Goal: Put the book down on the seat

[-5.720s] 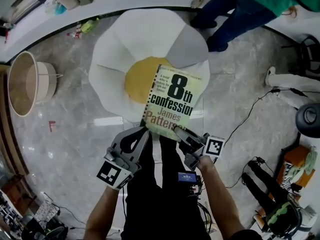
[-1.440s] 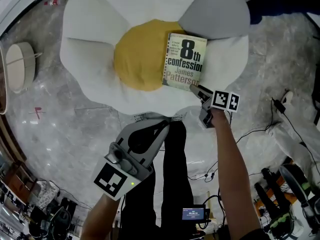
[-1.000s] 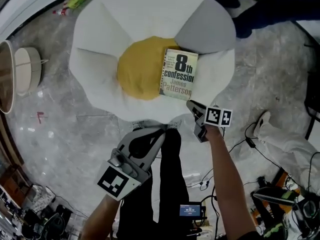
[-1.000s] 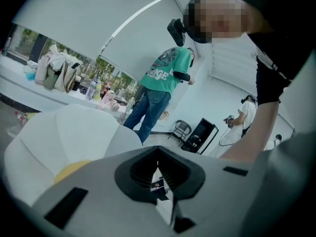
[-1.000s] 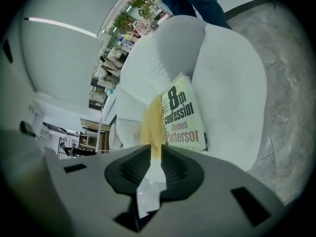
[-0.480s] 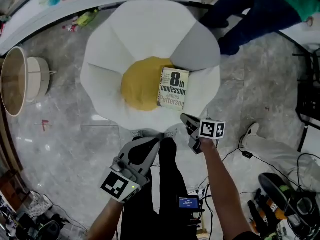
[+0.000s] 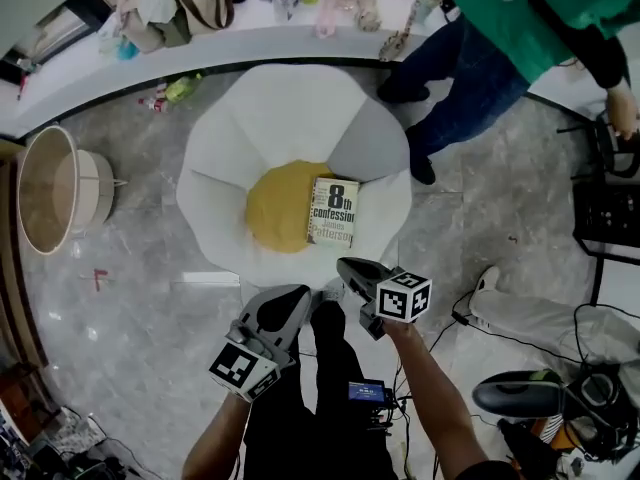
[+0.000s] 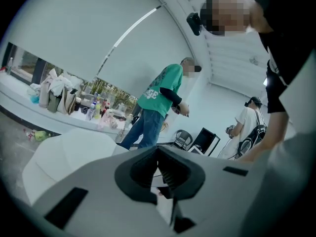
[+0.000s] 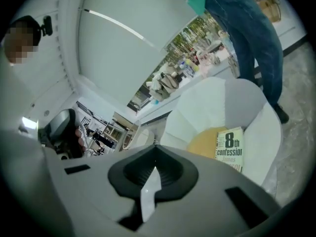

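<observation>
Book (image 7: 333, 212) lies flat on the flower-shaped seat (image 7: 280, 128) — soft white petals, yellow centre; person in jeans (image 7: 478, 73) stands beside it. Left gripper (image 7: 304, 295) and right gripper (image 7: 346, 266) — jaws clenched, empty.

Pale-covered book (image 7: 333, 212) face up, flat on flower-shaped seat (image 7: 230, 138), overlapping its yellow centre's right edge.
</observation>
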